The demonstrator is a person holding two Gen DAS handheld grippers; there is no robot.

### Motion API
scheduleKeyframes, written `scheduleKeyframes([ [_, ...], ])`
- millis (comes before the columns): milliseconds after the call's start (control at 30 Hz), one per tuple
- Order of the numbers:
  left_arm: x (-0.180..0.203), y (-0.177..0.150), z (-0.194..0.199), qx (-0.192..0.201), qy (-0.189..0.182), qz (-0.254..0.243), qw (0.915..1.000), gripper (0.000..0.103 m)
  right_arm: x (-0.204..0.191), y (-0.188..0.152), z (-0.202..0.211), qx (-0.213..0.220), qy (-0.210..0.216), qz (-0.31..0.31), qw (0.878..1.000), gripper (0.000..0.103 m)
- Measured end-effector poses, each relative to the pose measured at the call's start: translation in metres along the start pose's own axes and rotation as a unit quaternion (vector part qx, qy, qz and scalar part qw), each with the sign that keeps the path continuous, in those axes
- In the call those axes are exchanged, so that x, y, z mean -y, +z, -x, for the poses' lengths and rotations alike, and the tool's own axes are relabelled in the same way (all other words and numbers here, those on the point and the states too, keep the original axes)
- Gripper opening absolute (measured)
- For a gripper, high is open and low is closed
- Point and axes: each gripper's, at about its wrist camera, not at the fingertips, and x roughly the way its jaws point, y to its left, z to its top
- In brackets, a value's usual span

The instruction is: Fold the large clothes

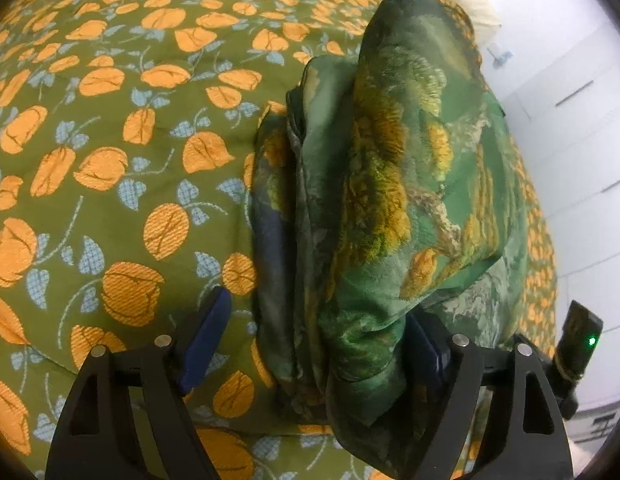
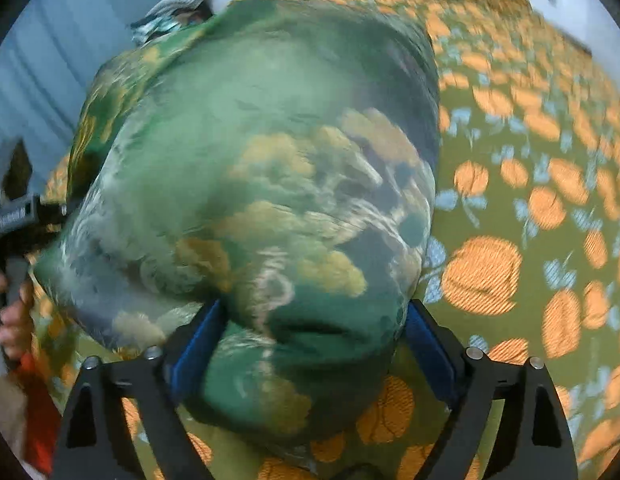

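A green garment [image 1: 390, 160] printed with yellow-brown flowers lies bunched in folds on the bed. In the left wrist view it runs between the fingers of my left gripper [image 1: 316, 344]. It drapes over the right finger, and the left pad [image 1: 208, 332] stands bare and apart from it, so the jaws are open. In the blurred right wrist view the garment [image 2: 270, 160] bulges between the widely spread blue pads of my right gripper [image 2: 314, 344], loose rather than pinched.
The bed carries an olive bedspread [image 1: 110, 160] with orange flowers, spreading wide to the left; it also shows [image 2: 530, 200] at right. A white pillow [image 1: 470, 4] lies at the far end. White cabinets [image 1: 582, 120] stand beyond the bed. A person's hand [image 2: 10, 320] grips the other tool.
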Motion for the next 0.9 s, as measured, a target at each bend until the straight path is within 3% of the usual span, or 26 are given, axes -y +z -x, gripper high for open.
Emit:
scheduleKeyframes([
  [100,0.009,-0.006,0.022,0.024,0.007,-0.016,0.9996,0.086,-0.004,0.000,0.035,0.035,0.010,0.015,0.999,0.087],
  [300,0.033,-0.035,0.083,0.066,0.041,-0.053,0.9956,0.091,-0.004,-0.022,0.122,0.114,-0.033,0.068,0.991,0.087],
  [500,0.058,-0.083,0.125,0.104,0.091,-0.091,0.9862,0.099,0.020,-0.066,0.156,0.102,-0.084,0.072,0.989,0.087],
  [600,0.073,-0.106,0.130,0.117,0.124,-0.103,0.9800,0.099,0.031,-0.086,0.163,0.091,-0.095,0.054,0.990,0.087],
  [700,0.095,-0.122,0.136,0.143,0.164,-0.122,0.9684,0.100,0.037,-0.103,0.178,0.100,-0.097,0.044,0.989,0.087],
  [900,0.134,-0.127,0.162,0.210,0.190,-0.132,0.9500,0.101,0.028,-0.109,0.212,0.137,-0.134,0.066,0.979,0.091],
])
